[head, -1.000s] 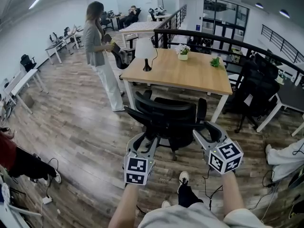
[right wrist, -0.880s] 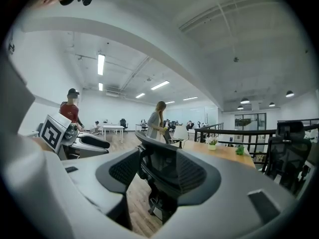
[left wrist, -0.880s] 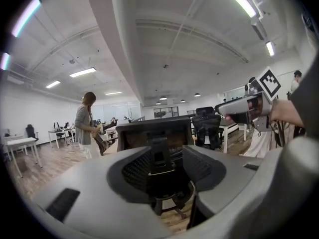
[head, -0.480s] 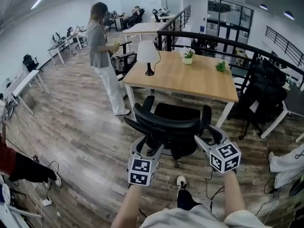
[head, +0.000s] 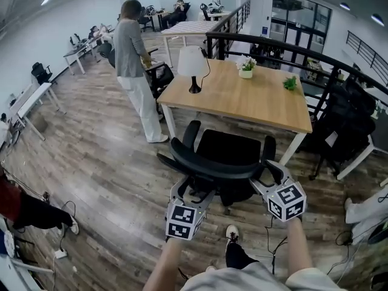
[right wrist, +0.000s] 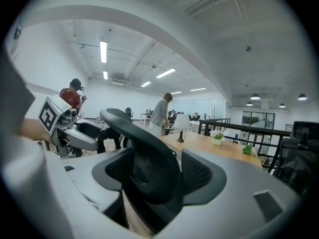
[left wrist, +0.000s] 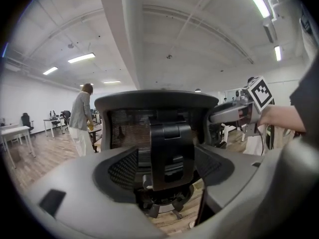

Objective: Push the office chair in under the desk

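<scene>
The left claw [head: 193, 191] and the right claw [head: 268, 176] are both opening, jaws wide apart, each with the backrest of the office chair [head: 225, 155] between its jaws and not clamped on it. The chair stands straight ahead of the claws, with the bench [head: 242, 99] just beyond it

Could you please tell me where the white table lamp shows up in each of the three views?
Head view: lamp on the desk's left end, upper centre.
Left gripper view: not in it; the chair back fills the middle.
Right gripper view: small, at centre, on the desk beyond the chair back.
Shared landmark: the standing person in a grey top, in all three.
</scene>
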The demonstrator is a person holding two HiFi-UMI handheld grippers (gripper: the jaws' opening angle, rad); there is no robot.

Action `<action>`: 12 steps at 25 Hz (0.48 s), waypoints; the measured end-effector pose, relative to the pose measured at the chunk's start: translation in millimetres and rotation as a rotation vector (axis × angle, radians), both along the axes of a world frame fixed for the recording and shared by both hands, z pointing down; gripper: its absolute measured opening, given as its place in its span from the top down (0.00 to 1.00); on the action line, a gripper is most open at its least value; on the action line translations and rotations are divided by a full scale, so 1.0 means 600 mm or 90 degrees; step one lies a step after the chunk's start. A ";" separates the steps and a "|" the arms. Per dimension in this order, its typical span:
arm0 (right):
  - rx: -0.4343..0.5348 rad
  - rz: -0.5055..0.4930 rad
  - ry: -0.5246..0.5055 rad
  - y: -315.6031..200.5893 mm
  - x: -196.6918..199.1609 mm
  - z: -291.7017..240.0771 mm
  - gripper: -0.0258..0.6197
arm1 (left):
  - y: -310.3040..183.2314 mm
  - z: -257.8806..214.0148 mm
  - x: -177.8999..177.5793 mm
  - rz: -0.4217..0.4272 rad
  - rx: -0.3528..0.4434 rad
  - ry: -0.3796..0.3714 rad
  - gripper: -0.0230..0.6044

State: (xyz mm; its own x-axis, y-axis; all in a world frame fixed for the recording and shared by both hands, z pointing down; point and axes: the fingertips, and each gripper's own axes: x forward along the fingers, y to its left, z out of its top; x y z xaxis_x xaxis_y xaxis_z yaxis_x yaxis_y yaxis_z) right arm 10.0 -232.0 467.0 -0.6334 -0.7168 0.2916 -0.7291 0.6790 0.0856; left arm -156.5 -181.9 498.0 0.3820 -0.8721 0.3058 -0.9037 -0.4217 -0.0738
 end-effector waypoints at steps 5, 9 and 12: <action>0.002 -0.016 0.008 -0.027 -0.017 0.007 0.58 | -0.013 0.001 0.010 0.026 0.004 0.034 0.37; 0.018 -0.012 0.021 -0.044 -0.014 0.009 0.59 | -0.020 -0.003 0.019 0.042 0.011 0.058 0.47; 0.018 -0.026 0.021 -0.051 -0.016 0.008 0.59 | -0.026 -0.008 0.017 0.043 0.011 0.064 0.48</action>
State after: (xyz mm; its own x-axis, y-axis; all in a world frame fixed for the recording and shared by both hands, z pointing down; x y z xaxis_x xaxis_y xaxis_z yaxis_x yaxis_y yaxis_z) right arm 0.5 -262.5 472.0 -0.6530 -0.6986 0.2925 -0.6971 0.7054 0.1283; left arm -146.1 -197.5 493.1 0.4683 -0.8481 0.2479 -0.8764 -0.4815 0.0085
